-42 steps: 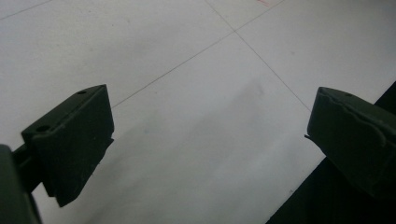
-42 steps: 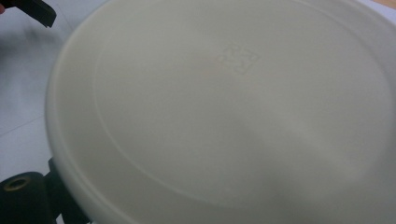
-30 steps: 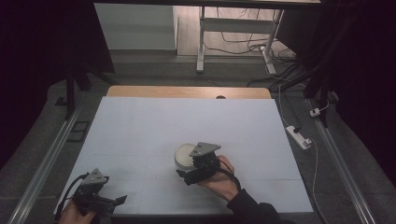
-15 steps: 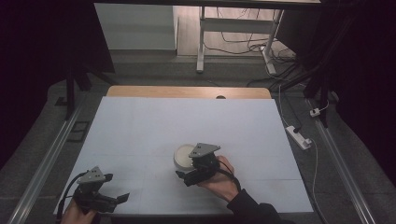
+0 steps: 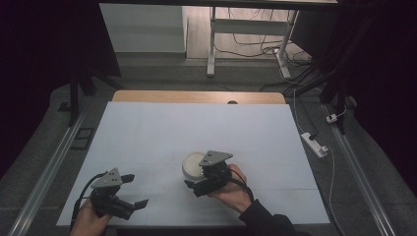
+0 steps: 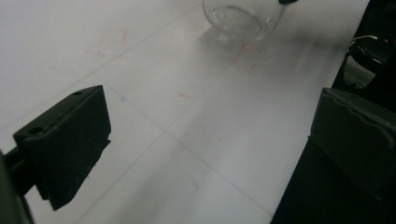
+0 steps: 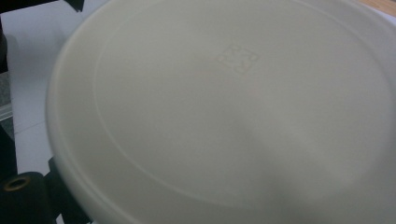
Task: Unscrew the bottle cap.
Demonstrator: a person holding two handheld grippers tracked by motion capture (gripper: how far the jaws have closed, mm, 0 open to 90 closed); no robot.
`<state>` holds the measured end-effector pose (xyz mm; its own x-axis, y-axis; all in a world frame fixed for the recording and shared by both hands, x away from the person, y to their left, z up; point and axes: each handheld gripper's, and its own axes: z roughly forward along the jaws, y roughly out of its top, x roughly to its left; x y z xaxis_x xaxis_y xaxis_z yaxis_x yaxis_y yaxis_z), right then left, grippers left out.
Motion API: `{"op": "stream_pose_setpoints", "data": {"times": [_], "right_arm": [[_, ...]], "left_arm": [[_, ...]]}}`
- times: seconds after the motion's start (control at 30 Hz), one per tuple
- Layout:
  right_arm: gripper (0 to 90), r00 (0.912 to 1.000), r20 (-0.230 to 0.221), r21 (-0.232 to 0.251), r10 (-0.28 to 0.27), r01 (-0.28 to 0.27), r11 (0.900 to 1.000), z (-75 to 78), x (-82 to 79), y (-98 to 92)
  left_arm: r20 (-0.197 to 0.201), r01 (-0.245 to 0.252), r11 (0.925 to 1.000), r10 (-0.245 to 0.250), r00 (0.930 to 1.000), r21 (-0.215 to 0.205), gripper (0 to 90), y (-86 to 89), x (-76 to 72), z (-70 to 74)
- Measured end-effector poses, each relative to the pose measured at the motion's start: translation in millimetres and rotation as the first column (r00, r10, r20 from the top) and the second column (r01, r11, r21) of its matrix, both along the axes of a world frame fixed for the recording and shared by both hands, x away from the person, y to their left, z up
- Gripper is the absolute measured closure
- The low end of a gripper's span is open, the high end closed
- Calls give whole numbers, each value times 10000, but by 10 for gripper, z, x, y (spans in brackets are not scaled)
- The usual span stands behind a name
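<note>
A round jar with a white lid (image 5: 192,164) stands on the white table sheet (image 5: 196,128), right of the middle near the front. In the left gripper view the jar's clear body (image 6: 240,18) shows at the top. My right gripper (image 5: 197,173) is at the jar from its near right side and seems shut on the lid (image 7: 224,107). That lid looms close in the right gripper view, with one black fingertip (image 7: 21,193) against its lower left edge; the other jaw is hidden. My left gripper (image 5: 135,190) hovers open at the front left, its jaws (image 6: 210,154) wide apart with nothing between them.
Faint red pen marks (image 6: 245,56) dot the sheet near the jar. A wooden table edge (image 5: 196,96) runs along the back. A white power strip (image 5: 314,144) lies on the floor to the right, and a metal rail (image 5: 44,177) runs along the left.
My left gripper has shifted a little forward and to the right. The right gripper and the jar have stayed where they were.
</note>
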<state>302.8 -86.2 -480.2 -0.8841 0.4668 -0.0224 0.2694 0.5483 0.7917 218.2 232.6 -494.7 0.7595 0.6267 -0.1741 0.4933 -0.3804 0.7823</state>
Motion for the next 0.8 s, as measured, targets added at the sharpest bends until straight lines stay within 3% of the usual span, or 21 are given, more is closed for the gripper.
{"op": "stream_pose_setpoints", "data": {"times": [0.33,0.5,0.8], "right_arm": [[65,9999,11,-80,110,-110,9999,-3,-10,3],[65,9998,7,-25,191,-191,9998,3,-21,2],[65,9990,-17,37,453,-453,9990,0,-44,14]], "left_arm": [[855,592,9982,-598,9945,101,0,-278,240,241],[580,854,9952,-882,9944,488,0,-425,360,326],[960,1446,9884,-1485,9842,464,0,-651,552,464]]}}
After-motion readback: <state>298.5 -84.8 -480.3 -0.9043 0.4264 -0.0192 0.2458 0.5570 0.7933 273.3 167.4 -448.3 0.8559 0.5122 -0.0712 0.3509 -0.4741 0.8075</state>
